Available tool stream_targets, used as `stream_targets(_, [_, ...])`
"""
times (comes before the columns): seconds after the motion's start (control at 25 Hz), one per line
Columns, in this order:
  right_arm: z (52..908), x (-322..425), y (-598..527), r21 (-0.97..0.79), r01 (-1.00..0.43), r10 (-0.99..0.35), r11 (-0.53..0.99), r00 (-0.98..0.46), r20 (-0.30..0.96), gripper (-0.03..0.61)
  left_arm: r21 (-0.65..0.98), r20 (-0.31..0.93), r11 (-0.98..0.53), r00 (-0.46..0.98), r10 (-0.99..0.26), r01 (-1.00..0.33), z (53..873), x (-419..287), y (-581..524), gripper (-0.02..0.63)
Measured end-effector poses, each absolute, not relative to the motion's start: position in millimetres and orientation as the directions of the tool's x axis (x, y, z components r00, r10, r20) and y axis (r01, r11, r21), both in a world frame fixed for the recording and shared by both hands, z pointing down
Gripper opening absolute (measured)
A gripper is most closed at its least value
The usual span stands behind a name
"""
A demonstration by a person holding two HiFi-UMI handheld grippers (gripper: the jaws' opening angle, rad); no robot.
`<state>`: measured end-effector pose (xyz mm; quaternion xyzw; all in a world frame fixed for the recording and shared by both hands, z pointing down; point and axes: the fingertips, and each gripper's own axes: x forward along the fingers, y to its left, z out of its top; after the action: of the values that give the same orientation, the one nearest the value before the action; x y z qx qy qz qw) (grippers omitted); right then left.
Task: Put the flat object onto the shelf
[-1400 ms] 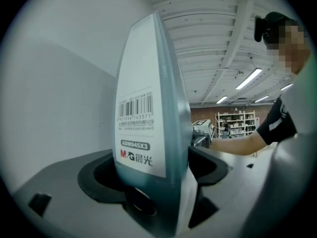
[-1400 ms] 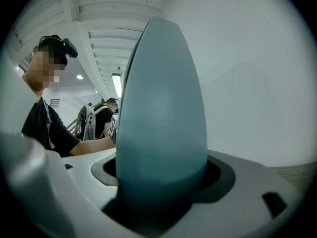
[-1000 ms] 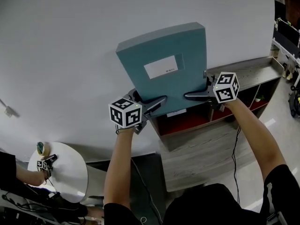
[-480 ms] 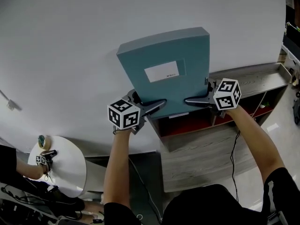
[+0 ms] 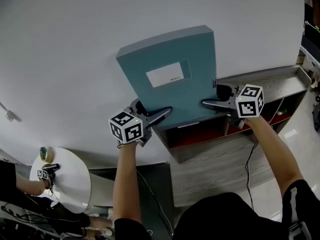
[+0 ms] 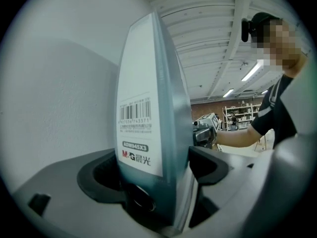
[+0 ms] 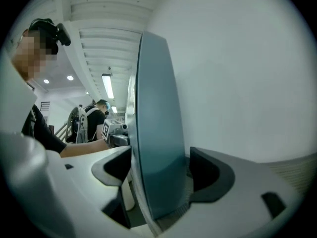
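Observation:
A flat teal file box [image 5: 172,76] with a white label is held up in front of the white wall, above the shelf's left end. My left gripper [image 5: 156,118] is shut on its lower left corner, and my right gripper [image 5: 209,103] is shut on its lower right edge. In the left gripper view the box's spine [image 6: 153,133] with a barcode label stands between the jaws. In the right gripper view the box's teal edge [image 7: 156,152] fills the gap between the jaws. The wooden shelf [image 5: 260,81] with red-lined compartments lies below and to the right.
A round white table [image 5: 75,179] sits at lower left, where another person's hand holds a gripper [image 5: 46,173]. A grey cabinet front [image 5: 210,169] runs under the shelf. More shelving shows at the far right edge [image 5: 311,39].
Both grippers have carried the box slightly left and up. The right gripper has shifted a little to the right along the box's lower edge.

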<state>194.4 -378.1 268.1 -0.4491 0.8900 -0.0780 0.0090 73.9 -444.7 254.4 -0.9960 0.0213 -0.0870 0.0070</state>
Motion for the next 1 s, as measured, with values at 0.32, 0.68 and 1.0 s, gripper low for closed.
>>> stream_targets(0.32, [268.2, 202.5, -371.4, -0.147, -0.832, -0.84, 0.534, -0.542, 0.013, 0.303, -0.018, 0.135, -0.998, 0.989, -0.064, -0.062, 256.2, 73.2, -446.4, 0.388])
stream_targets(0.68, [273.0, 206.8, -378.4, -0.135, -0.837, -0.843, 0.531, -0.537, 0.019, 0.295, -0.007, 0.119, -0.996, 0.989, -0.091, -0.091, 261.4, 69.2, -452.3, 0.387])
stream_targets(1.0, [273.5, 206.5, -377.9, -0.143, -0.833, -0.84, 0.535, -0.542, 0.012, 0.296, 0.014, 0.139, -0.992, 0.983, -0.122, -0.125, 271.7, 34.8, -452.7, 0.383])
